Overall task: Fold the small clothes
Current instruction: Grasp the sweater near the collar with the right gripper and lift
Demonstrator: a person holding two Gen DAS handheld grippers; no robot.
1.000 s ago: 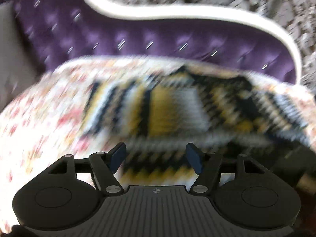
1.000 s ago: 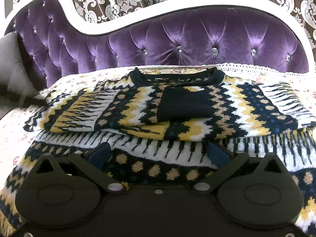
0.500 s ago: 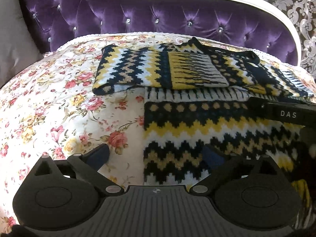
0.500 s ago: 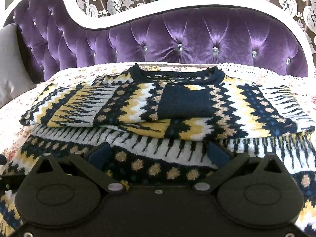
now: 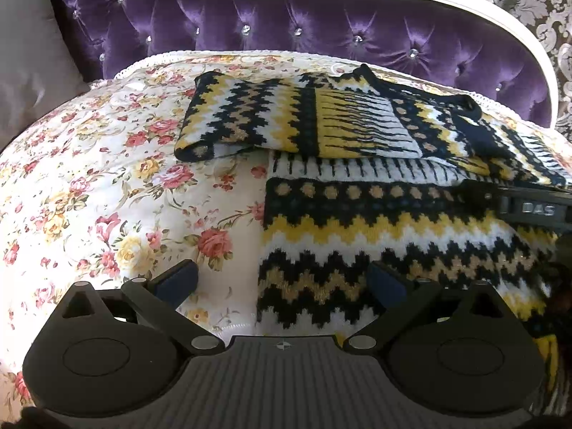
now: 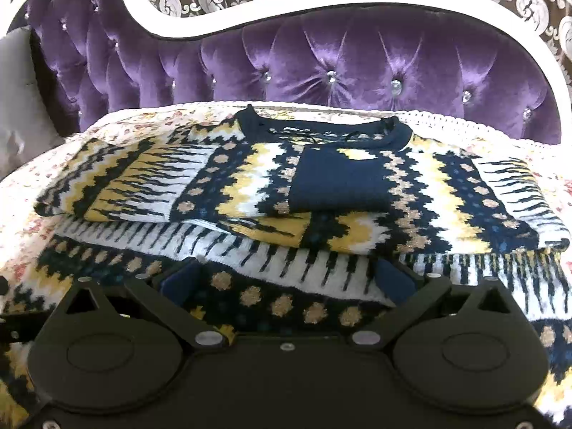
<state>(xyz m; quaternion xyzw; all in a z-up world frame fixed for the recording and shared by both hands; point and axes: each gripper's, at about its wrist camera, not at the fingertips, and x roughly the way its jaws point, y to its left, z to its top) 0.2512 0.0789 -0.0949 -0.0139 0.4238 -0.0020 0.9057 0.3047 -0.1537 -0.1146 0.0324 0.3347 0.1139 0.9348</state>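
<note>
A navy, yellow and white zigzag-knit sweater (image 6: 357, 214) lies flat on the floral bedspread (image 5: 107, 186), collar toward the headboard. Both sleeves are folded in across the chest, and a navy cuff (image 6: 339, 182) rests at the middle. My left gripper (image 5: 282, 280) is open wide, low over the sweater's (image 5: 357, 236) lower left edge, with one finger over bedspread and the other over knit. My right gripper (image 6: 286, 280) is open wide just above the sweater's lower body. Part of its black housing (image 5: 536, 209) shows at the right of the left wrist view.
A purple tufted headboard (image 6: 357, 60) with a white frame stands behind the bed. A grey pillow (image 5: 32, 71) leans at the far left. Bare floral bedspread stretches to the left of the sweater.
The left gripper swung down from the sleeve area to the sweater's lower left edge and its jaws widened. The right gripper has not moved.
</note>
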